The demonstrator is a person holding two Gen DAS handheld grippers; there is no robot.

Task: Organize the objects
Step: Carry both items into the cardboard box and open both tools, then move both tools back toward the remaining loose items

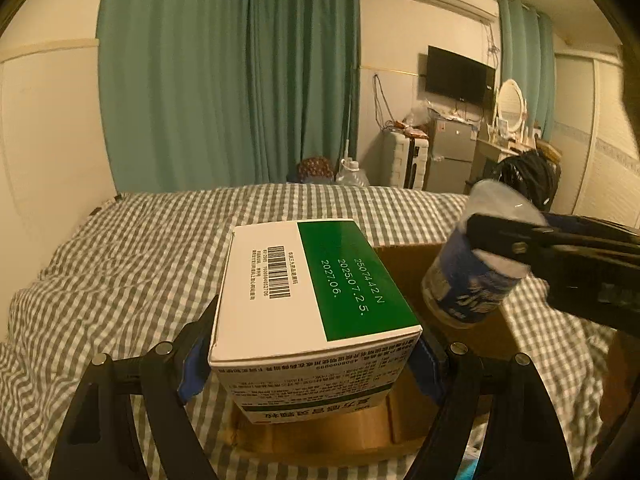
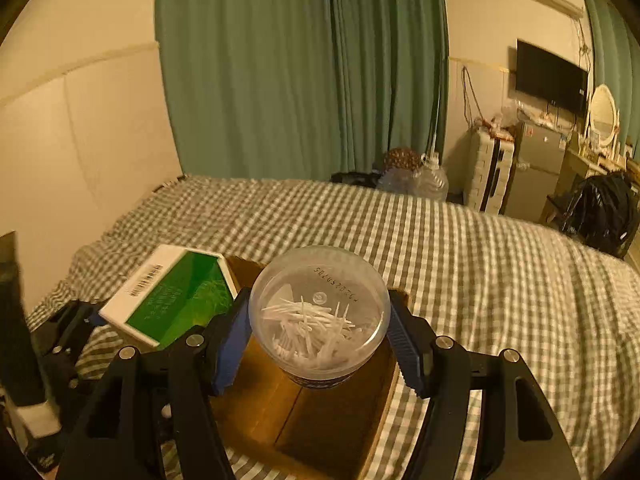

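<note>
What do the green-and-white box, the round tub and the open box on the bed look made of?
Green-and-white box: printed paperboard, smooth, with crisp folded edges. Round tub: clear, slightly frosted plastic; the white sticks inside show through its moulded base. Open box: plain brown corrugated cardboard, matte, probably, with flap seams showing.

Both views are dim under warm yellow indoor light; fisheye bending darkens the corners, and nearer items blur slightly.
</note>
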